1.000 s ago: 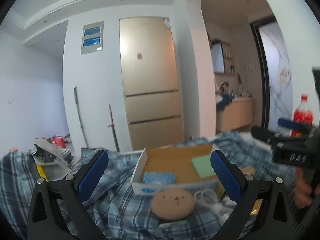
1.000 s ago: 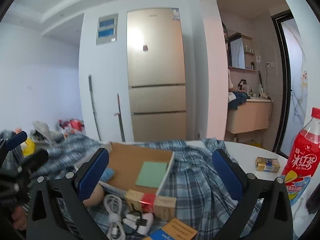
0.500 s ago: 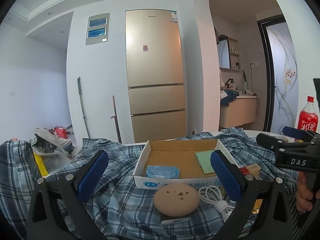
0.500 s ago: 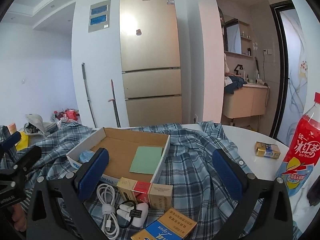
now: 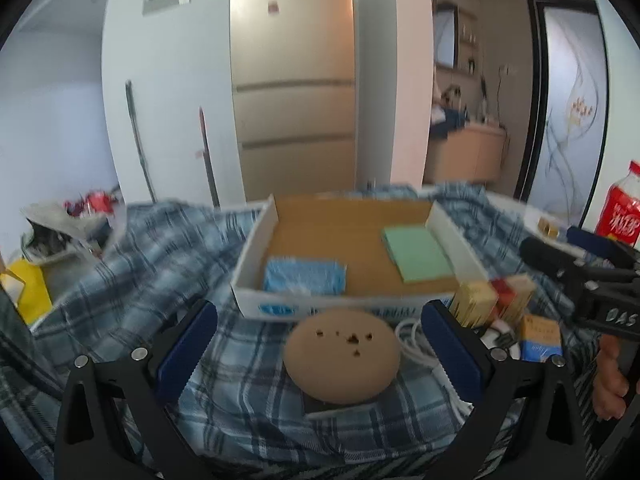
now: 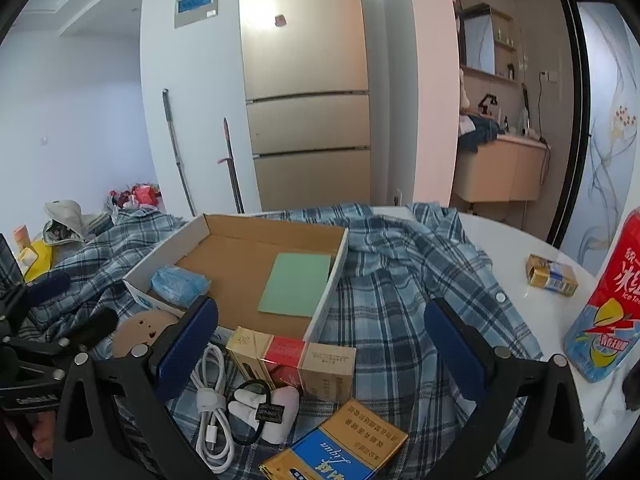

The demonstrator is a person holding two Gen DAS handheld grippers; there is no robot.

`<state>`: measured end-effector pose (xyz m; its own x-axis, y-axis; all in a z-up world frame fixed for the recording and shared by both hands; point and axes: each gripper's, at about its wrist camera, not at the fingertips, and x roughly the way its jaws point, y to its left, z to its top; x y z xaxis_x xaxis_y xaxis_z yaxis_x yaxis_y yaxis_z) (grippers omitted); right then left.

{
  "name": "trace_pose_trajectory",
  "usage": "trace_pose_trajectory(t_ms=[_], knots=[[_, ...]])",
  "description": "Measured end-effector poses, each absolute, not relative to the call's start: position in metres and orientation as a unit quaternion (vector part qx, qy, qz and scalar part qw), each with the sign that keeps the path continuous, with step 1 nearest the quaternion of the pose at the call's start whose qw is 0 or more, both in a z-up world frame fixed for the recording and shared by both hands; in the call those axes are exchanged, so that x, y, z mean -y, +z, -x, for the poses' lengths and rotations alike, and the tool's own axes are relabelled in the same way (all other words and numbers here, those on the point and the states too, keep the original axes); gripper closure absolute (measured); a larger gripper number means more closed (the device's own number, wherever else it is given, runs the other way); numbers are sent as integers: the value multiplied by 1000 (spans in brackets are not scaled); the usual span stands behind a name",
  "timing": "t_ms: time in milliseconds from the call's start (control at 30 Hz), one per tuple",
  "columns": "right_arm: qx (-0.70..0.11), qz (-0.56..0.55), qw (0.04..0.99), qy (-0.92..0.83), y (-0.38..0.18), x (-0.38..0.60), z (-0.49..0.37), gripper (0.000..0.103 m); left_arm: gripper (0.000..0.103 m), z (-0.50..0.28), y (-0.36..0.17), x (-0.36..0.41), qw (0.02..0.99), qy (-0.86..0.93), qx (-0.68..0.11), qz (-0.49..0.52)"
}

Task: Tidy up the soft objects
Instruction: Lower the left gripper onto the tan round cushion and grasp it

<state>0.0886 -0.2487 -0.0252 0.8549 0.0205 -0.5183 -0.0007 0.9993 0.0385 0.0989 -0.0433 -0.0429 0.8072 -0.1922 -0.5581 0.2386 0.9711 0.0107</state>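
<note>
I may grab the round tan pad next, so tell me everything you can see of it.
The round tan pad is a low, domed disc with a matte, foam-like surface and several small dark holes on top. It lies flat on the plaid cloth, on a dark flat object, just in front of the cardboard box, apparently not touching it. A white cable lies at its right. The open left tongs frame it without contact.

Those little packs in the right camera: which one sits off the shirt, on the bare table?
The small gold pack near the red bottle. It lies alone on the white table; the other packs lie on the plaid shirt, below the box.
</note>
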Motion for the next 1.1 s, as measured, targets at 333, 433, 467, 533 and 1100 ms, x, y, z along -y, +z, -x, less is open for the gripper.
trace_pose_trajectory(t_ms=[333, 433, 467, 533, 1100], knots=[[-289, -17, 957, 12, -31, 245, -95, 0, 0, -126, -68, 54, 911, -144, -384, -50], [-294, -15, 956, 14, -32, 244, -96, 0, 2, -137, -80, 58, 895, -133, -421, -59], [-294, -14, 956, 12, -32, 244, -97, 0, 7, -140, -83, 56, 891, -135, -431, -53], [-295, -17, 955, 10, -32, 245, -97, 0, 7, -142, -85, 52, 887, -140, -438, -40], [-295, -23, 955, 17, -31, 246, -92, 0, 25, -91, -44, 47, 944, -152, -289, -49]])
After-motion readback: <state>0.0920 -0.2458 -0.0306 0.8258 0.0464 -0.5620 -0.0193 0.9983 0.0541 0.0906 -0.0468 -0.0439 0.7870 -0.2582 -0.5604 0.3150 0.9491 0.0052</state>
